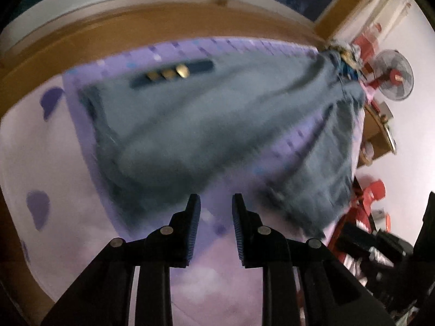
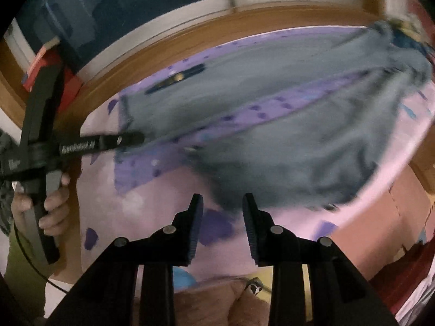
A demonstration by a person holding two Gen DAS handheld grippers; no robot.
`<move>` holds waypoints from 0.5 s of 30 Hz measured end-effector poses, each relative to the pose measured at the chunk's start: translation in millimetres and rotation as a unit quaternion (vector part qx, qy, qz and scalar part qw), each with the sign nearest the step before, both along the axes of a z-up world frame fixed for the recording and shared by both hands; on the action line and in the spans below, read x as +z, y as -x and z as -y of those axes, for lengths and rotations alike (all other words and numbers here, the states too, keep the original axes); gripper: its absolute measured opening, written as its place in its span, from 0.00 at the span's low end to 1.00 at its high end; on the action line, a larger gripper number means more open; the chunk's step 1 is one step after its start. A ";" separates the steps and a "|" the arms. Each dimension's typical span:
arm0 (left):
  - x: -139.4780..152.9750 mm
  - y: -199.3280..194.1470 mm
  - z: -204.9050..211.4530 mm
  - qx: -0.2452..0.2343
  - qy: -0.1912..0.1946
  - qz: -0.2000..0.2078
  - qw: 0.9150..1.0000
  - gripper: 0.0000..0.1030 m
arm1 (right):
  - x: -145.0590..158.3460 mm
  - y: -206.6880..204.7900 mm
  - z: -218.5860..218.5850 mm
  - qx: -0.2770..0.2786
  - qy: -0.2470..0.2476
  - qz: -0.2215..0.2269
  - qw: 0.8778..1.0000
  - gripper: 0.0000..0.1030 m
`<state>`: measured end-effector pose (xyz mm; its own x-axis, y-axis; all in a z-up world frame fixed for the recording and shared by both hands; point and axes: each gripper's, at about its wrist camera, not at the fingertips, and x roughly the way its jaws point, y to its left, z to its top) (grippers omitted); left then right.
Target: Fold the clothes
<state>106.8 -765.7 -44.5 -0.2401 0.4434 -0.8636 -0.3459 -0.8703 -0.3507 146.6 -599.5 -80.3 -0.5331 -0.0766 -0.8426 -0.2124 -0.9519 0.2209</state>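
Purple bedsheet (image 1: 81,163) borders grey trousers (image 1: 206,125); left gripper (image 1: 216,203) and right gripper (image 2: 223,203) spread, empty.

Wooden bed frame (image 1: 81,35), pink-and-purple sheet (image 1: 54,163), dark window (image 2: 81,13), standing fan (image 1: 394,78), dim light

One grey-blue garment (image 1: 206,125) — two grippers, left gripper (image 1: 216,203), right gripper (image 2: 223,203) — one fan (image 1: 394,77).

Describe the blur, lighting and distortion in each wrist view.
Left wrist view: the grey-blue garment and purple bedsheet are motion-smeared, while the left gripper stays sharp; dim light, fisheye bending the wooden bed frame. Right wrist view: the same smear on the garment, a sharp right gripper, dark vignetted corners.
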 end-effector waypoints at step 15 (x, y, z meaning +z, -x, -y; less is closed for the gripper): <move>-6.9 -20.3 -49.3 -0.066 0.026 0.002 0.997 0.22 | -34.8 -29.6 -47.8 -0.084 0.076 -0.028 0.993 0.43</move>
